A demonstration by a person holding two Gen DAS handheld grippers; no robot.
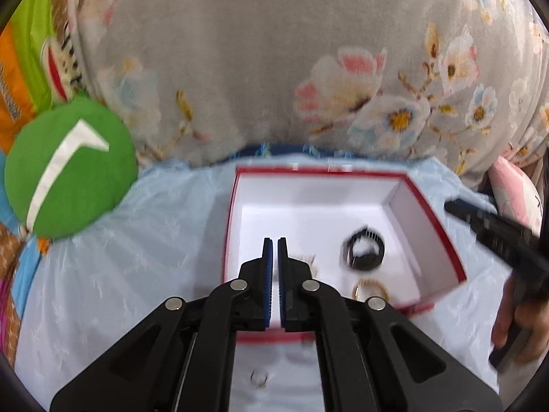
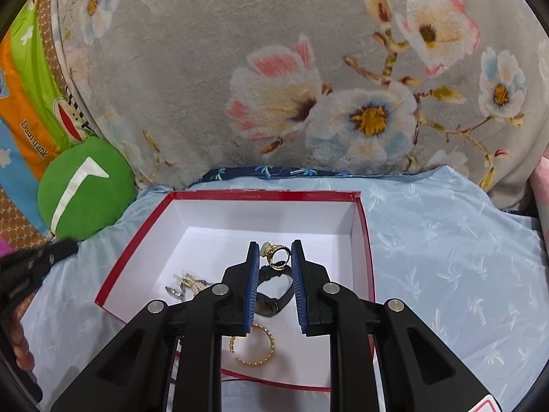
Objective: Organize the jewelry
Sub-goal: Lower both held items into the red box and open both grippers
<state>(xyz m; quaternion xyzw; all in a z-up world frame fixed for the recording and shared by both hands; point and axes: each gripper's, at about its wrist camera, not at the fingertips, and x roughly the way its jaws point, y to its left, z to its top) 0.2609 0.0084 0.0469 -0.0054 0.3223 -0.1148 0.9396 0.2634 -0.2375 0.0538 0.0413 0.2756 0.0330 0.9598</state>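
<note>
The left gripper (image 1: 275, 240) blurs, closed and empty, hiding part of the earrings (image 2: 187, 285). The right gripper (image 2: 274, 245) pinches a gold ring (image 2: 277, 256) above the red box (image 2: 363, 226), over the black watch (image 2: 274, 295).

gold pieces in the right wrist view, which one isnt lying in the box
The gold ring, clamped between the right gripper pads above the box. The open gold bangle and the gold-and-silver cluster lie on the box floor.

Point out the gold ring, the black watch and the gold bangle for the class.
gold ring (image 2: 277, 256): right wrist view, its band.
black watch (image 1: 364, 250): left wrist view, its strap loop.
gold bangle (image 2: 271, 343): right wrist view, its right curve.
</note>
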